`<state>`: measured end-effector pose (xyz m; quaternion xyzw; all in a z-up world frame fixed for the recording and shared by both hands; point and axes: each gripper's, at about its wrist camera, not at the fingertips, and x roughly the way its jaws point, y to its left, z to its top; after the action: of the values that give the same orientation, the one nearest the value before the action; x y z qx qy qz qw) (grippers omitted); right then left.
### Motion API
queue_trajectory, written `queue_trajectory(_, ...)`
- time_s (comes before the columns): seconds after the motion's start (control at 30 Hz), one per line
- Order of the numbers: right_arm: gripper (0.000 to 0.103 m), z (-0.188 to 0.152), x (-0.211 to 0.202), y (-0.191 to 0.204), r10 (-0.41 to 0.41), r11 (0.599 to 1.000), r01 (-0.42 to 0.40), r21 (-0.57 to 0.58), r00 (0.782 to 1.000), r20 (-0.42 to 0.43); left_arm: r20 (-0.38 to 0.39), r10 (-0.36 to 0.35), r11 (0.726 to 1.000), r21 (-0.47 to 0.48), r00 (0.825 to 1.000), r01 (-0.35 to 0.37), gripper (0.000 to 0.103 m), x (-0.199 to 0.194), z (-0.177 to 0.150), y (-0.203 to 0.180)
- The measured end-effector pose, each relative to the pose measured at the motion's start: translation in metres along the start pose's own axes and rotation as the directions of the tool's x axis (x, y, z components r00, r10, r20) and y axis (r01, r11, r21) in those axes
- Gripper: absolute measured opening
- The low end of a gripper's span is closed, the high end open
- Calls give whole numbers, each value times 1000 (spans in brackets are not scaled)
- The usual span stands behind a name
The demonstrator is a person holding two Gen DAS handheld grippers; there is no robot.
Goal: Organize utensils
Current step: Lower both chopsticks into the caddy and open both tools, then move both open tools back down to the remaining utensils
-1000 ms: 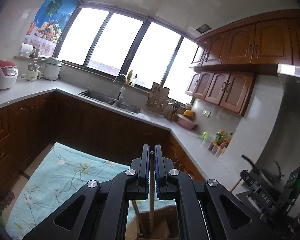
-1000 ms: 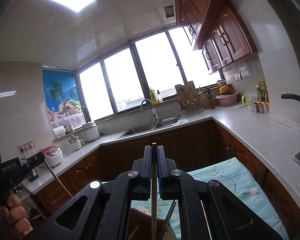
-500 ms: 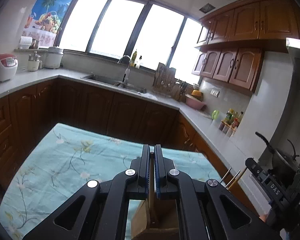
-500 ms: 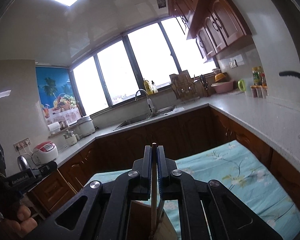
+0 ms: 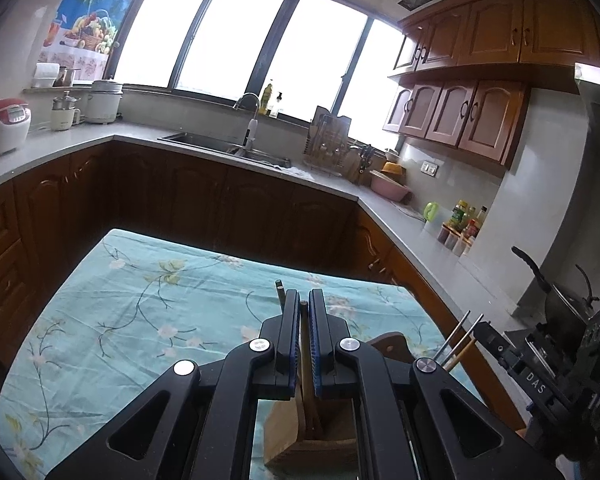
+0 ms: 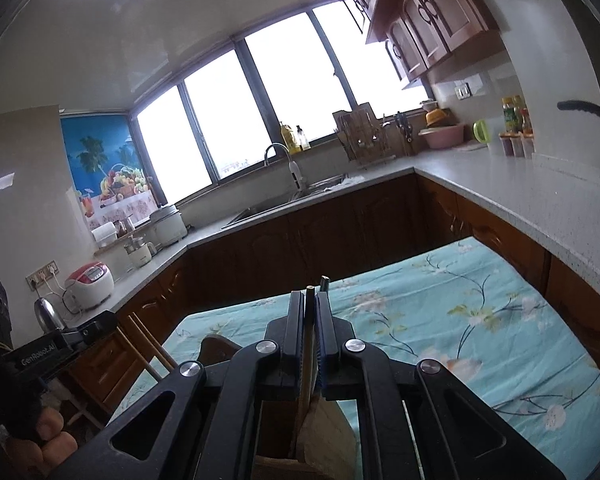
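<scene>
In the left wrist view my left gripper [image 5: 302, 312] is shut on a thin wooden chopstick [image 5: 303, 340]. The stick's lower end reaches into a wooden utensil holder [image 5: 296, 440] on the table. A dark stick [image 5: 279, 290] stands just left of the fingers. In the right wrist view my right gripper [image 6: 310, 308] has its jaws opening. A wooden chopstick [image 6: 307, 352] stands between them, leaning on the left pad, its foot in the holder [image 6: 324, 436]. Each view shows the other gripper at its edge, the left gripper [image 6: 96, 330] and the right gripper [image 5: 486, 334], with sticks beside it.
The table carries a turquoise floral cloth [image 5: 140, 320]. Dark wood cabinets and a grey counter [image 6: 520, 192] wrap around it, with a sink [image 5: 228, 146], a rice cooker [image 5: 4, 124] and spice bottles [image 5: 460, 224]. A person's hand [image 6: 40, 436] shows at the lower left.
Both grippers have sunk toward the table and tipped down, so the cloth and holder fill more of each view. The right gripper's chopstick now leans to the left pad.
</scene>
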<state>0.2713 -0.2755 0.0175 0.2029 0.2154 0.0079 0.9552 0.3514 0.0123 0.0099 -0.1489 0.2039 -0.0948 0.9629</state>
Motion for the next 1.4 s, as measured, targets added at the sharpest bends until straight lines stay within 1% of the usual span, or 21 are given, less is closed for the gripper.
queue_trajectory(0.23, 11, -1, -2, 1, 5, 1000, -5, 5, 1000, -21, -16, 1, 1000, 0, 1000, -1, 8, 1, 0, 2)
queue_trajectory(0.27, 14, -1, -2, 2, 5, 1000, -4, 6, 1000, -23, -17, 3, 1000, -1, 1000, -3, 10, 1, 1, 2)
queue_trajectory(0.33, 24, 0, -4, 2, 4, 1000, -4, 6, 1000, -21, -16, 4, 1000, -4, 1000, -4, 21, 0, 0, 3)
queue_trajectory(0.37, 32, 0, -4, 2, 6, 1000, -6, 8, 1000, -19, -10, 7, 1000, -5, 1000, -7, 22, -1, -1, 3)
queue_trajectory(0.4, 37, 0, -4, 2, 8, 1000, -8, 10, 1000, -17, -8, 10, 1000, -4, 1000, -10, 23, -2, -1, 3)
queue_trajectory(0.47, 37, -1, -5, 3, 5, 1000, -5, 8, 1000, -17, -12, 8, 1000, -6, 1000, -8, 25, -4, 0, 3)
queue_trajectory(0.5, 39, -1, -6, 3, 5, 1000, -4, 9, 1000, -18, -14, 9, 1000, -8, 1000, -9, 31, -4, -1, 3)
queue_trajectory(0.53, 41, -1, -7, 2, 4, 1000, -4, 13, 1000, -19, -18, 9, 1000, -12, 1000, -10, 41, -6, -1, 4)
queue_trajectory(0.57, 47, -1, -8, 2, 6, 1000, -6, 17, 1000, -19, -18, 10, 1000, -16, 1000, -10, 45, -9, -2, 4)
queue_trajectory(0.63, 63, -1, -11, 2, 10, 1000, -9, 24, 1000, -17, -18, 9, 1000, -21, 1000, -10, 62, -13, -3, 6)
queue_trajectory(0.67, 67, -1, -15, 2, 13, 1000, -13, 26, 1000, -14, -19, 14, 1000, -24, 1000, -15, 68, -17, -4, 7)
queue_trajectory(0.7, 75, -2, -18, 2, 13, 1000, -13, 27, 1000, -11, -21, 21, 999, -29, 1000, -22, 82, -19, -6, 8)
queue_trajectory(0.73, 84, -2, -20, 2, 12, 1000, -11, 28, 1000, -10, -20, 30, 999, -35, 999, -31, 86, -24, -8, 10)
queue_trajectory(0.8, 92, -4, -28, 2, 14, 999, -14, 31, 1000, -7, -16, 32, 999, -39, 999, -33, 87, -34, -13, 12)
queue_trajectory(0.87, 93, -6, -33, 3, 22, 999, -21, 31, 1000, -9, -25, 36, 998, -42, 999, -37, 90, -46, -20, 15)
queue_trajectory(0.97, 99, -14, -44, 5, 37, 998, -36, 42, 999, -25, -37, 42, 998, -51, 998, -44, 91, -62, -30, 18)
queue_trajectory(1.07, 99, -25, -53, 8, 50, 998, -49, 40, 998, -43, -55, 59, 997, -53, 997, -62, 92, -77, -40, 20)
queue_trajectory(1.17, 99, -34, -63, 12, 60, 998, -59, 25, 996, -60, -73, 71, 995, -64, 995, -76, 92, -90, -42, 24)
queue_trajectory(1.4, 99, -53, -88, 21, 50, 999, -50, 0, 995, -92, -119, 100, 992, -67, 988, -108, 92, -125, -58, 30)
